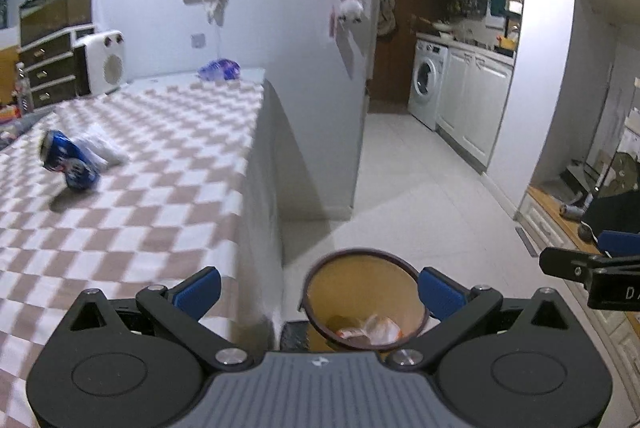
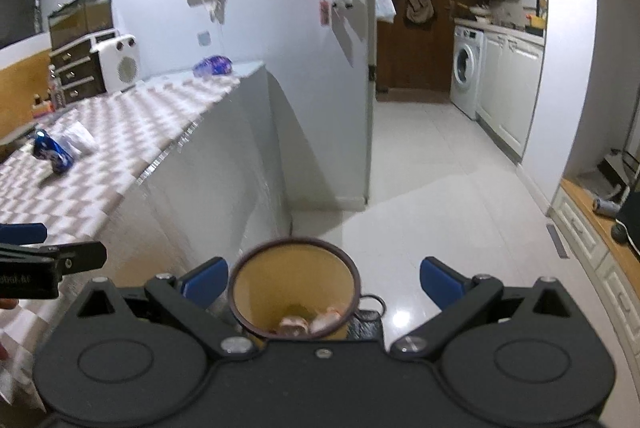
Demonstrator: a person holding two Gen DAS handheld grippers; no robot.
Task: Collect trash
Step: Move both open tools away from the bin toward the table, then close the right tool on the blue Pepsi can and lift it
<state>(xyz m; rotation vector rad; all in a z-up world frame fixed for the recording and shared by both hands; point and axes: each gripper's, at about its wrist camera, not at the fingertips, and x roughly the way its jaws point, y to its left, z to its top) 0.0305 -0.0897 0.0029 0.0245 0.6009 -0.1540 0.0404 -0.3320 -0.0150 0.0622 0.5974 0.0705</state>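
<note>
Both grippers, left [image 1: 318, 292] and right [image 2: 323, 282], are held wide and empty over the waste bin [image 1: 362, 298] on the floor. What appears to be a crushed blue can [image 1: 66, 158], beside crumpled white wrapping [image 1: 102, 148], lies on the checkered tabletop [image 1: 160, 188], ahead-left, nearer the left gripper.

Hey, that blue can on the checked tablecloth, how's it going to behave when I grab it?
The blue can looks dented and crumpled, so it is probably empty and light, and may buckle further under a squeeze. It lies tilted on the checked tablecloth against white crumpled plastic, so a nudge could roll it.
</note>
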